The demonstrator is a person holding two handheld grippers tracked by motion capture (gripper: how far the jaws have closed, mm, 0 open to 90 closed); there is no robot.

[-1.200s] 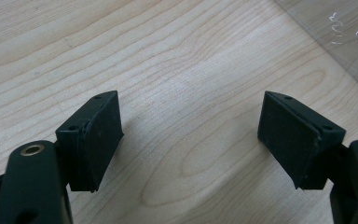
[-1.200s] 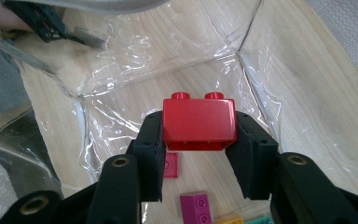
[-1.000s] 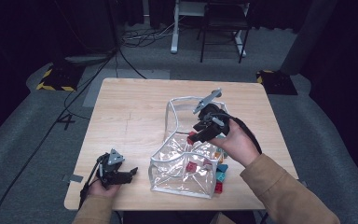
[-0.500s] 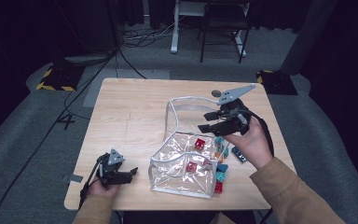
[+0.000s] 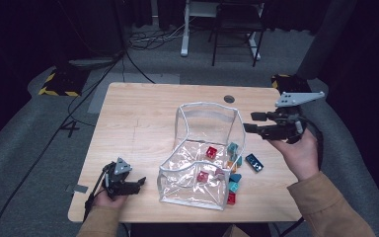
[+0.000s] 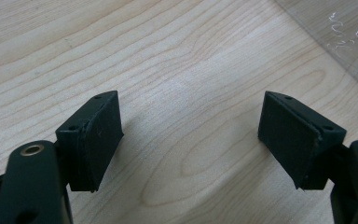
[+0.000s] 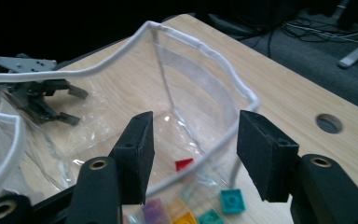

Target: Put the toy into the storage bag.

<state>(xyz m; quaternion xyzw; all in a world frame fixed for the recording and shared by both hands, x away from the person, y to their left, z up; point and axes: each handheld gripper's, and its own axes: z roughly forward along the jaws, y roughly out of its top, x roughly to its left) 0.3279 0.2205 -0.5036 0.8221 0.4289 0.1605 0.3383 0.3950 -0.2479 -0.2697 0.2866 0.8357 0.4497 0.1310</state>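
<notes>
A clear plastic bag with white trim (image 5: 177,128) stands open at the middle of the table. Red bricks (image 5: 211,151) lie inside it. Teal bricks (image 5: 235,178) and a dark blue brick (image 5: 253,162) lie by its right side. My right gripper (image 5: 250,122) is held open above the table, to the right of the bag, with nothing between its jaws. In the right gripper view the gripper (image 7: 193,144) faces the bag's rim (image 7: 200,44), with a red brick (image 7: 183,164) beyond it. My left gripper (image 5: 140,185) rests open at the front left, over bare wood (image 6: 191,135).
A round cable hole (image 5: 229,98) sits in the table (image 5: 138,113) behind the bag. A red brick (image 5: 231,198) lies near the front edge beside the bag. A chair and desk legs (image 5: 234,29) stand on the floor beyond the table. The bag's corner (image 6: 345,37) lies near my left gripper.
My right gripper has drawn back from over the bag, to the right and upward. A red brick seen at its tips earlier now lies in the bag. The left gripper has not moved.
</notes>
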